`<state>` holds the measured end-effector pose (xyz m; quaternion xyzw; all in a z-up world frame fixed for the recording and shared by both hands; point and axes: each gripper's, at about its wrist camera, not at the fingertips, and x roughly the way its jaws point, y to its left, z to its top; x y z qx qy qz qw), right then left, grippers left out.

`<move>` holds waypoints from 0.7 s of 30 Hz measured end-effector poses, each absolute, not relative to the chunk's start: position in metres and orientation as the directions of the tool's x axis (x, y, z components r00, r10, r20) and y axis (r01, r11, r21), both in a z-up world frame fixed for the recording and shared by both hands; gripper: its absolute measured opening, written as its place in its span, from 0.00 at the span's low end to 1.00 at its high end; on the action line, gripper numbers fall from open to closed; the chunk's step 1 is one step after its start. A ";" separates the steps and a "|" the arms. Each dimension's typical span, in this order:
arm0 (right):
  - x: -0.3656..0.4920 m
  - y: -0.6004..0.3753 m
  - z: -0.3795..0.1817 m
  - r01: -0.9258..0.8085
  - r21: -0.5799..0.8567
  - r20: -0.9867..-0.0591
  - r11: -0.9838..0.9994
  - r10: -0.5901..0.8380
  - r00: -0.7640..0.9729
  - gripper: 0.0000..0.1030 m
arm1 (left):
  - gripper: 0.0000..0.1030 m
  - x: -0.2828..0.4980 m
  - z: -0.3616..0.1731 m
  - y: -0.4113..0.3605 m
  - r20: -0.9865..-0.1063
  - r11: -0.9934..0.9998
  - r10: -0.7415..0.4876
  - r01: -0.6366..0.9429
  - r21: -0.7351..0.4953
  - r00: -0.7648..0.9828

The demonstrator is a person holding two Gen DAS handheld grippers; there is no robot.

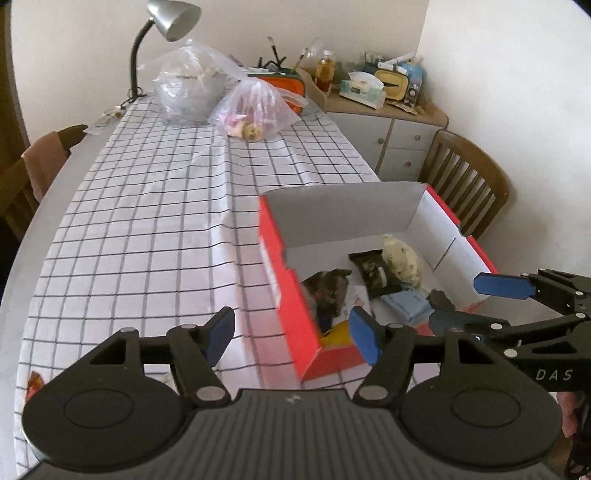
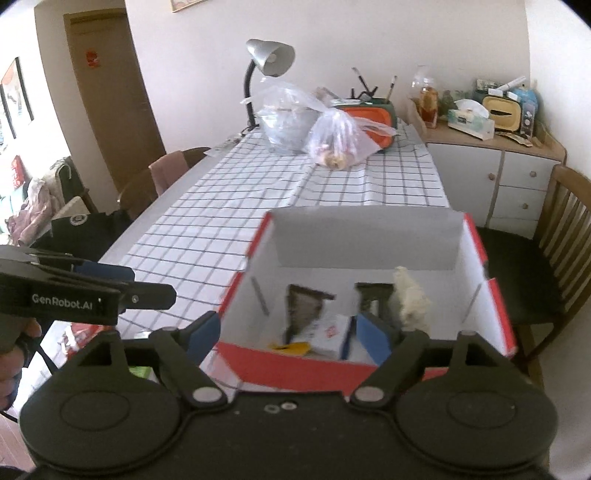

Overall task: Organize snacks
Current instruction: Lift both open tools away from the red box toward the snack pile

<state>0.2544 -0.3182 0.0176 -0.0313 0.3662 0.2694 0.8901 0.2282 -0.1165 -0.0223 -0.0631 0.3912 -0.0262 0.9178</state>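
Observation:
A red box with a white inside [image 1: 424, 214] [image 2: 369, 236] stands on the checked tablecloth near the table's right edge. It holds several snacks: a dark packet [image 1: 373, 271] [image 2: 373, 295], a cream puffy snack [image 1: 400, 258] [image 2: 410, 295], a brown triangular packet [image 1: 327, 290] [image 2: 301, 304], a pale blue packet [image 1: 406, 304] and a yellow one [image 1: 338, 330] [image 2: 290, 347]. My left gripper [image 1: 291, 334] is open and empty, straddling the box's near-left wall. My right gripper [image 2: 290, 332] is open and empty above the box's near wall; it also shows in the left wrist view [image 1: 476, 301].
Two clear plastic bags [image 1: 255, 107] [image 2: 340, 138], a bowl, an orange container [image 1: 284, 83] and a desk lamp [image 1: 166, 22] [image 2: 271, 57] stand at the table's far end. Wooden chairs [image 1: 469, 184] [image 2: 554, 251] flank the table. A cluttered sideboard [image 1: 388, 110] [image 2: 491, 147] is behind.

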 end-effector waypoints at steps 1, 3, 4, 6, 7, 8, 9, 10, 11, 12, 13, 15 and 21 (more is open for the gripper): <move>0.250 -0.313 0.017 -0.504 0.144 -0.669 0.852 0.459 0.584 0.80 | 0.67 0.224 -0.022 -0.110 -0.714 0.990 -0.097 -0.004 -0.138 0.693; 0.244 -0.302 0.016 -0.507 0.147 -0.669 0.849 0.463 0.581 0.82 | 0.68 0.214 -0.022 -0.096 -0.714 0.990 -0.093 -0.011 -0.140 0.694; 0.241 -0.298 0.015 -0.508 0.150 -0.670 0.848 0.465 0.579 0.83 | 0.68 0.209 -0.022 -0.089 -0.713 0.991 -0.084 -0.019 -0.135 0.696; 0.234 -0.288 0.014 -0.510 0.154 -0.669 0.846 0.470 0.577 0.85 | 0.69 0.200 -0.022 -0.076 -0.709 0.991 -0.071 -0.029 -0.128 0.701; 0.231 -0.284 0.014 -0.510 0.153 -0.668 0.846 0.469 0.578 0.86 | 0.69 0.195 -0.022 -0.069 -0.708 0.991 -0.066 -0.034 -0.126 0.704; 0.228 -0.279 0.013 -0.509 0.153 -0.667 0.847 0.469 0.579 0.88 | 0.70 0.190 -0.022 -0.062 -0.706 0.991 -0.062 -0.039 -0.126 0.706; 0.226 -0.274 0.013 -0.508 0.157 -0.667 0.847 0.470 0.578 0.89 | 0.71 0.186 -0.022 -0.055 -0.704 0.991 -0.060 -0.043 -0.127 0.707; 0.224 -0.271 0.012 -0.507 0.159 -0.667 0.847 0.471 0.577 0.90 | 0.72 0.182 -0.022 -0.048 -0.704 0.991 -0.057 -0.047 -0.128 0.708; 0.222 -0.265 0.012 -0.504 0.159 -0.667 0.849 0.469 0.579 0.92 | 0.73 0.178 -0.023 -0.040 -0.705 0.990 -0.054 -0.054 -0.130 0.707; 0.219 -0.262 0.010 -0.502 0.159 -0.667 0.850 0.468 0.580 0.95 | 0.75 0.175 -0.024 -0.034 -0.707 0.990 -0.051 -0.059 -0.131 0.706; 0.217 -0.257 0.009 -0.501 0.157 -0.668 0.851 0.465 0.581 0.96 | 0.76 0.171 -0.026 -0.026 -0.710 0.989 -0.046 -0.067 -0.131 0.702; 0.213 -0.247 0.006 -0.498 0.153 -0.674 0.853 0.459 0.579 0.98 | 0.79 0.165 -0.031 -0.012 -0.718 0.988 -0.034 -0.085 -0.129 0.695; 0.208 -0.217 -0.009 -0.495 0.147 -0.706 0.856 0.442 0.554 0.98 | 0.79 0.149 -0.053 0.029 -0.753 0.984 0.015 -0.144 -0.106 0.658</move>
